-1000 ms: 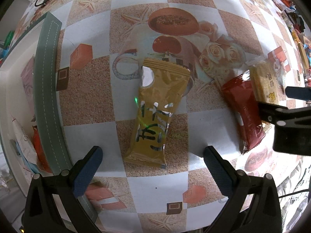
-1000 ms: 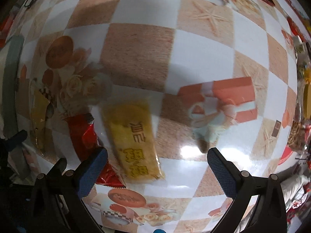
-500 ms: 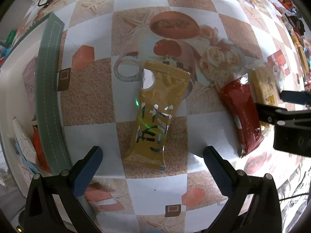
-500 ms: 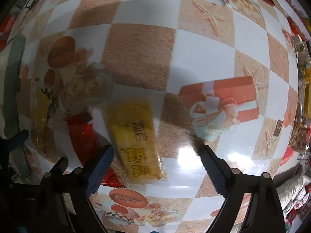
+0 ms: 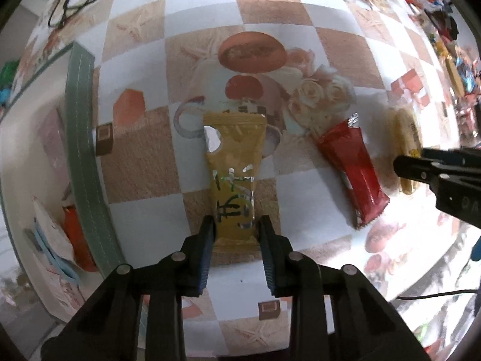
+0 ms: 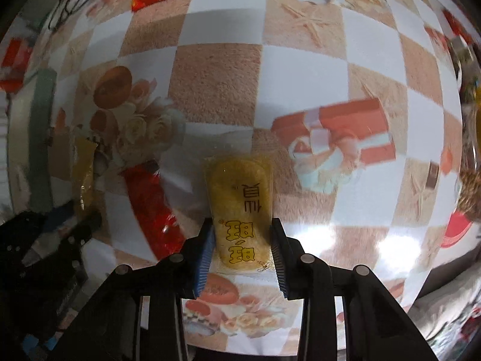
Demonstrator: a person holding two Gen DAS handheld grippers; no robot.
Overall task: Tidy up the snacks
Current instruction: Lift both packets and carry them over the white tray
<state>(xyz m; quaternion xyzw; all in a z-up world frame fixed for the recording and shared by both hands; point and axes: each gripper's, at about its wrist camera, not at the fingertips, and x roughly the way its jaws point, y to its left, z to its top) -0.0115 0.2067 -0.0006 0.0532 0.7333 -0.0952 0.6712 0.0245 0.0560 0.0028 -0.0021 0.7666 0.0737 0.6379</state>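
— Two grippers, and each has just been closing its jaws on a snack. The left gripper (image 5: pixel 236 230) now pinches the near end of the gold packet (image 5: pixel 234 177), blue pads pressed against both long edges.

— Where does that packet lie?

— Flat on the checkered tablecloth (image 5: pixel 204 24), running from the claw toward twelve o'clock, its far end over the printed cup picture.

— And the right gripper (image 6: pixel 243 242)?

— Its jaws are squeezed onto the yellow packet (image 6: pixel 240 207), one pad on each side of the near end. The packet points to twelve o'clock from the fingers; whether it has left the cloth I cannot tell.

— Anything else nearby?

— A red packet (image 5: pixel 350 168) lies on the cloth between the two, at three o'clock of the gold one and apart from it. At nine o'clock stands a box with a green rim (image 5: pixel 84 156), with a few packets inside.
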